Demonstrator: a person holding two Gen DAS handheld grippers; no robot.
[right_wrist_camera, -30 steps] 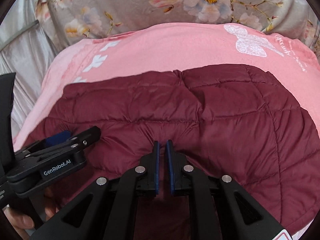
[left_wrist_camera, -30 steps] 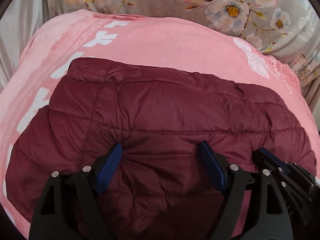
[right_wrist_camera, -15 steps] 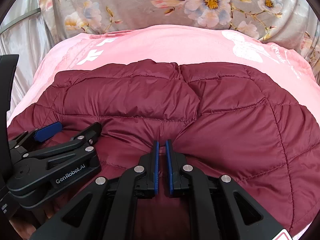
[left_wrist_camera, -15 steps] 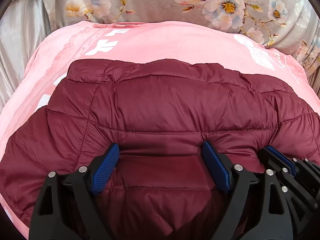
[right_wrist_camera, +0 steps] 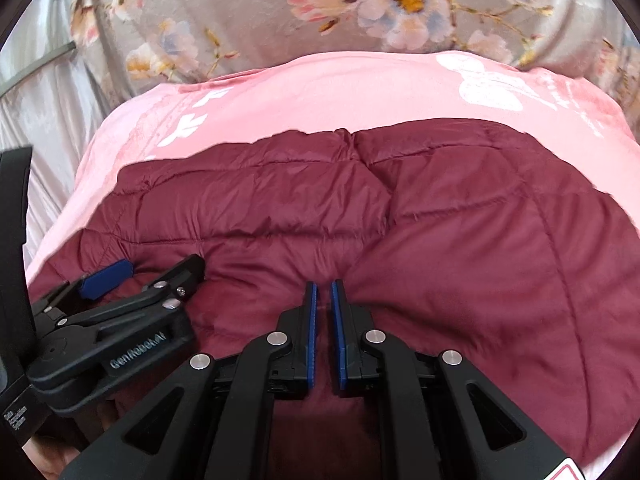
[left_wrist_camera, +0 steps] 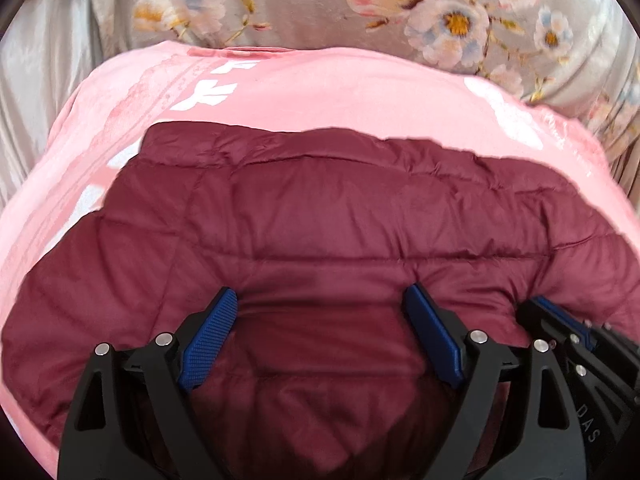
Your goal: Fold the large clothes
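Note:
A maroon quilted puffer jacket (left_wrist_camera: 320, 216) lies spread on a pink blanket (left_wrist_camera: 320, 84); it also shows in the right wrist view (right_wrist_camera: 460, 220). My left gripper (left_wrist_camera: 320, 300) is open, its blue pads wide apart and pressed down over the jacket's near part. My right gripper (right_wrist_camera: 323, 286) has its jaws nearly together, with a narrow gap; no fabric shows between the pads. The right gripper shows at the left view's right edge (left_wrist_camera: 560, 320). The left gripper shows at the right view's left side (right_wrist_camera: 152, 280).
The pink blanket (right_wrist_camera: 340, 92) with white prints covers the surface. Grey floral fabric (right_wrist_camera: 280, 12) lies behind it. Silvery cloth (right_wrist_camera: 36, 92) hangs at the far left. A hand is partly visible at the bottom left of the right wrist view (right_wrist_camera: 48, 456).
Both views pull back a little from the jacket: more pink blanket shows beyond its far edge than half a second ago. The jaws of both grippers keep the same spacing.

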